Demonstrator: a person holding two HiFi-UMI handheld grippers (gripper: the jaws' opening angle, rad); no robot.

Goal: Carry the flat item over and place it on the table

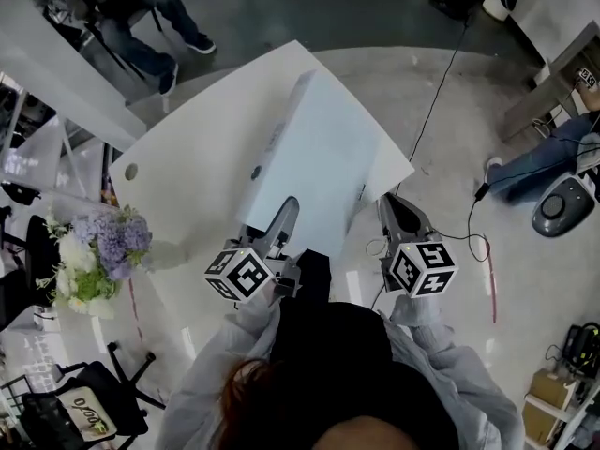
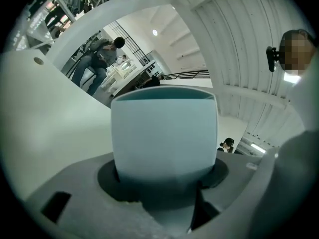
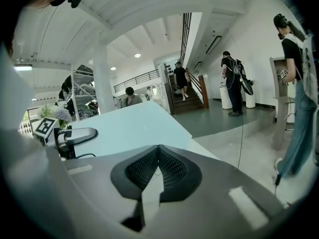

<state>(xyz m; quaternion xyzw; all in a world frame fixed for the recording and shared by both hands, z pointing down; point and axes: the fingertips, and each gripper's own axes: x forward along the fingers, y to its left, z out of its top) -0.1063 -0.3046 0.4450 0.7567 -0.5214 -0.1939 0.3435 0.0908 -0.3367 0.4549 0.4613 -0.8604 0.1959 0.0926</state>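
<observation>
You hold the pale blue board [image 1: 328, 148] over the white table [image 1: 187, 181], the left gripper [image 1: 284, 212] clamped on its near edge and the right gripper [image 1: 394, 206] closed at its right edge. Flowers [image 1: 101, 251] stand at the table's left, a cable [image 1: 441, 92] crosses the floor. No writing is readable.

Flat panel [image 1: 323, 153]: pale blue-white, rectangular, thin, plain face up. It sits over the far corner of the white tabletop [image 1: 187, 186], with its right corner past the tabletop edge, over the floor. Near edge is gripped by the left gripper [image 1: 286, 209] and the right gripper [image 1: 394, 204]. Can't tell if its underside touches the tabletop.
</observation>
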